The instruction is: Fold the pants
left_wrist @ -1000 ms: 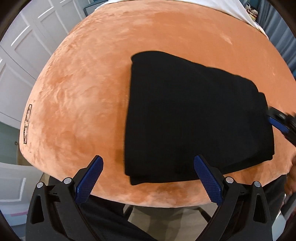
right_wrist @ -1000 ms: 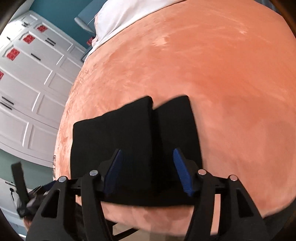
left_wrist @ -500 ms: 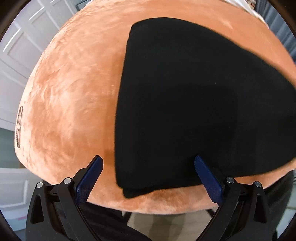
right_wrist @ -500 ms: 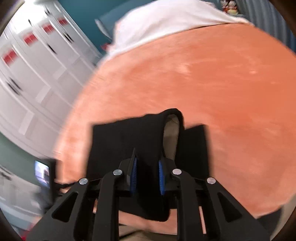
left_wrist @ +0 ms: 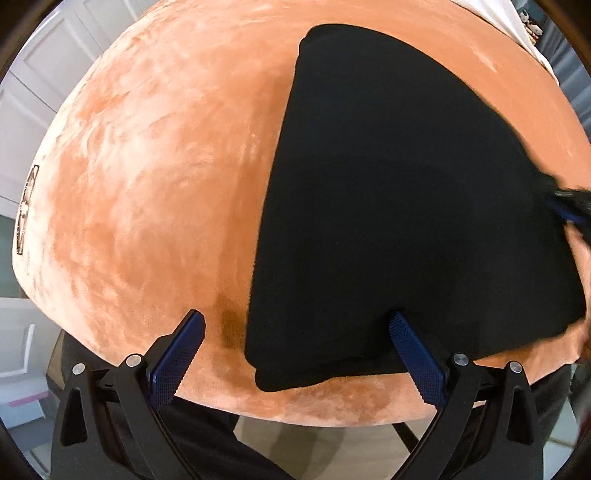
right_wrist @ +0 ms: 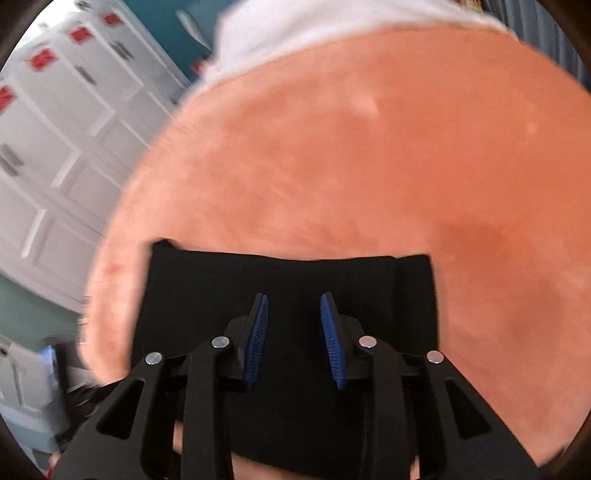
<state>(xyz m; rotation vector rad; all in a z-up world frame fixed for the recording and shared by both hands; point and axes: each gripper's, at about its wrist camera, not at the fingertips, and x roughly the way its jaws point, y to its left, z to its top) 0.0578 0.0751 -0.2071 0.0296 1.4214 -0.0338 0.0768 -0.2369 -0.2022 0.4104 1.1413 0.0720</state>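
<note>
Closest, in the left view: left claw [left_wrist: 295, 315], spread wide, nothing pinched. One blue pad [left_wrist: 177, 354] over the orange blanket [left_wrist: 147, 166], the other pad at the near edge of the black pants [left_wrist: 406, 203]. Pants folded into a flat, thick pile on the blanket, close to its near edge. At the right side of the pile, blurry: right claw [left_wrist: 569, 210], touching the cloth there.

In the right view: right claw [right_wrist: 293, 297] with its pads a little apart, black cloth in the gap. Pinching or just over the pants? Hard to tell. Past the pads, the straight far edge of the pile. Farther on, only orange blanket. Far back, a white sheet [right_wrist: 314, 29] and white cupboard doors [right_wrist: 55, 129].
</note>
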